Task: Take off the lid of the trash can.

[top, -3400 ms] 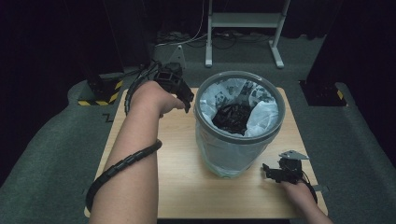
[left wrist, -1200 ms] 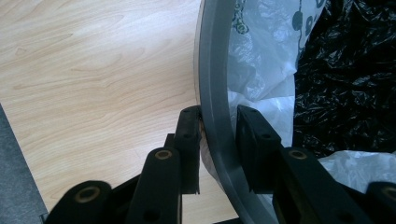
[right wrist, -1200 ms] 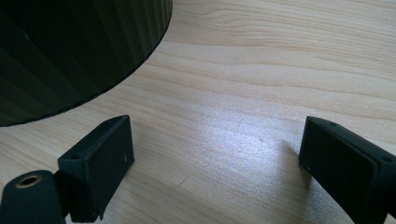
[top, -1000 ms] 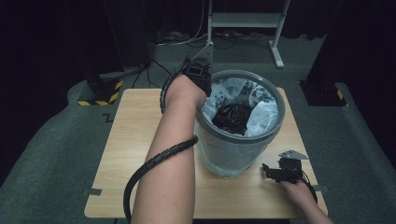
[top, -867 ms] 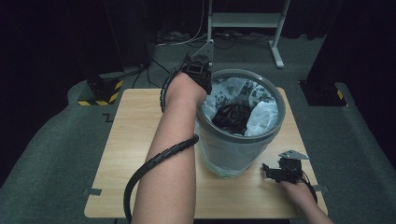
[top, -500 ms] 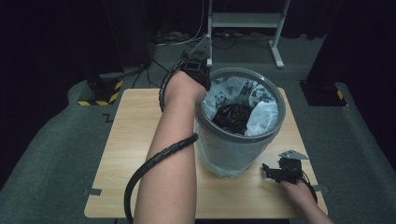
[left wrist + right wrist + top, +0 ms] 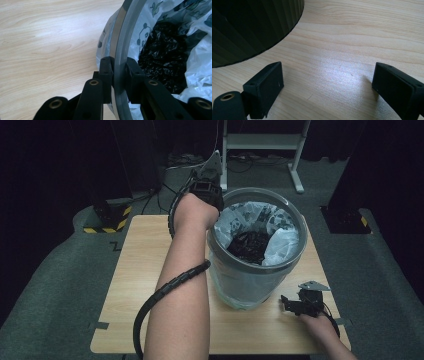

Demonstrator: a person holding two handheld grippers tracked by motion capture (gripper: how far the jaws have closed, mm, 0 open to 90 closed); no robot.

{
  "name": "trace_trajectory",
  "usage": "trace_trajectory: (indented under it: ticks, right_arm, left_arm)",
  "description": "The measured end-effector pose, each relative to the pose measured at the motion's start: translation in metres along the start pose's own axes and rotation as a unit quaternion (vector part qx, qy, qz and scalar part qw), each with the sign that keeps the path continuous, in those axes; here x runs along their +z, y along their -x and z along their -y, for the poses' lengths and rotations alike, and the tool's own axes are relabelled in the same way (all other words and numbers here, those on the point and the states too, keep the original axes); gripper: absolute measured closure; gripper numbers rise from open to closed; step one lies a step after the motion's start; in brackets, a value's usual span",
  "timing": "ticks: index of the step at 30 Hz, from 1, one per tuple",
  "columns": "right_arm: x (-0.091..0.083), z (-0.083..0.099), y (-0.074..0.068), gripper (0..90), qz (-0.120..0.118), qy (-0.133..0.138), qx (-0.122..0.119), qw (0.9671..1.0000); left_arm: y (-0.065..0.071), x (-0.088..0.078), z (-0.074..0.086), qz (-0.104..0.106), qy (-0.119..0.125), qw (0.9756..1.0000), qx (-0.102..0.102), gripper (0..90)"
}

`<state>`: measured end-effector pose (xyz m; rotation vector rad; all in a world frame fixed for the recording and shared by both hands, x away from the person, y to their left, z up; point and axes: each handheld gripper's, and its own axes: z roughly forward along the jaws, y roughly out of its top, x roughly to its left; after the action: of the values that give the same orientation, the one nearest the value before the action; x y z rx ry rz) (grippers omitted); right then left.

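High view: a round grey plastic waste bin (image 7: 250,270) stands upright, mouth up, on the light wooden table (image 7: 140,270), lined with a white panda-print bag (image 7: 280,245) holding a crumpled black bag (image 7: 248,245). A white metal stand (image 7: 260,142) sits on the floor beyond. The left gripper (image 7: 207,195) is at the bin's far left rim; the right gripper (image 7: 300,302) rests near its base.

Left gripper view: the jaws, just closing, clamp the grey rim (image 7: 120,62), which runs between them.

Right gripper view: jaws stand wide apart over bare wood, the bin's ribbed wall (image 7: 249,27) beside.
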<state>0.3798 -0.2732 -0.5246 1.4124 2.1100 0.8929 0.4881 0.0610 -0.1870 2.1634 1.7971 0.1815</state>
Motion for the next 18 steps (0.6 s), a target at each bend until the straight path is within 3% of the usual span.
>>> trace_trajectory:
  ticks: [6, 11, 18]
  right_arm:
    - [0.0000, 0.0000, 0.0000, 9.7, 0.000, 0.000, 0.000, 1.0000]
    - [0.0000, 0.0000, -0.0001, 9.7, 0.000, 0.000, 0.000, 1.0000]
    - [0.0000, 0.0000, -0.0001, 9.7, 0.000, 0.000, 0.001, 1.0000]
  left_arm:
    - [-0.0002, -0.0043, 0.0006, 0.003, 0.002, 1.0000, 0.007, 77.1]
    - [-0.0028, -0.0077, 0.0010, 0.020, 0.005, 0.9998, 0.009, 77.4]
    - [-0.0062, -0.0091, 0.0023, 0.013, 0.005, 0.9998, 0.014, 77.4]
